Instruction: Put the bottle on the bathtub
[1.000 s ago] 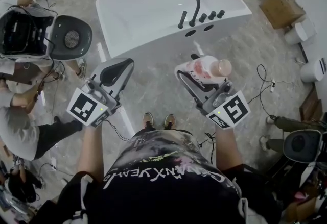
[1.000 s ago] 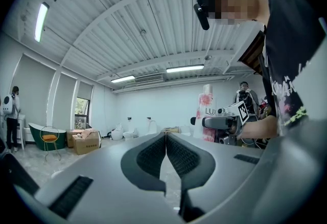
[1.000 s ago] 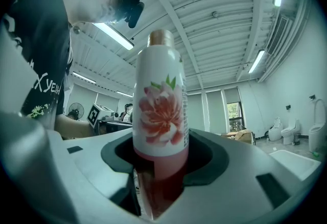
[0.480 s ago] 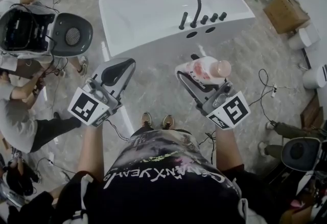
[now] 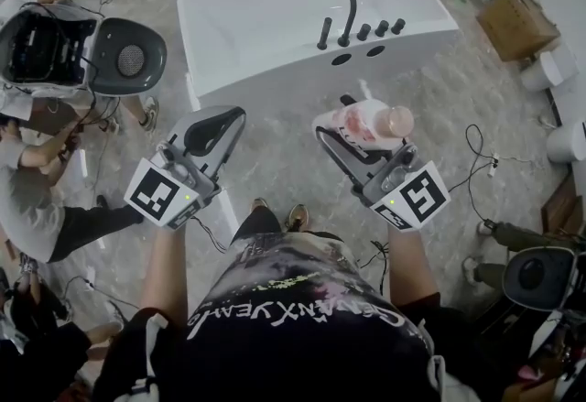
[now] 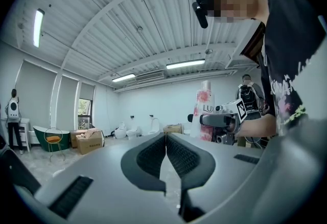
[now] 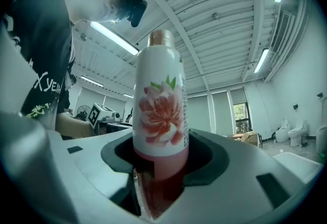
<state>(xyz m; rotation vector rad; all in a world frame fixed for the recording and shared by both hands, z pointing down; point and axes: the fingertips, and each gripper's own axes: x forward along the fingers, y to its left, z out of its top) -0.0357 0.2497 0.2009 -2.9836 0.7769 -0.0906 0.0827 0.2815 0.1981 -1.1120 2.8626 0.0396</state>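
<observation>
A white bathtub (image 5: 265, 70) stands on a grey marbled floor (image 5: 288, 162) straight ahead of both hand-held grippers and well apart from their tips, seen from the head camera of a person in a black printed shirt (image 5: 302, 318). A cardboard box (image 5: 518, 17) sits on the floor far off to the right of the right gripper (image 5: 337, 121), beyond the tub's near corner. The left gripper (image 5: 229, 116) is held level beside its partner with a stretch of bare floor between them; its own view shows its two ribbed pads pressed together along their length with nothing between them. The right gripper, also level, has its jaws spread wide and clamped on the lower body of the bottle (image 5: 371, 123), which stands upright between them. The bottle is white with a pink flower printed on it, a pinkish lower section and a pale rose cap, and it rises well above the jaws in the right gripper view. It is carried in the air short of the tub, not resting on it. A black curved faucet (image 5: 348, 6) with a row of black knobs stands on the tub's near ledge, ahead of the right gripper.
</observation>
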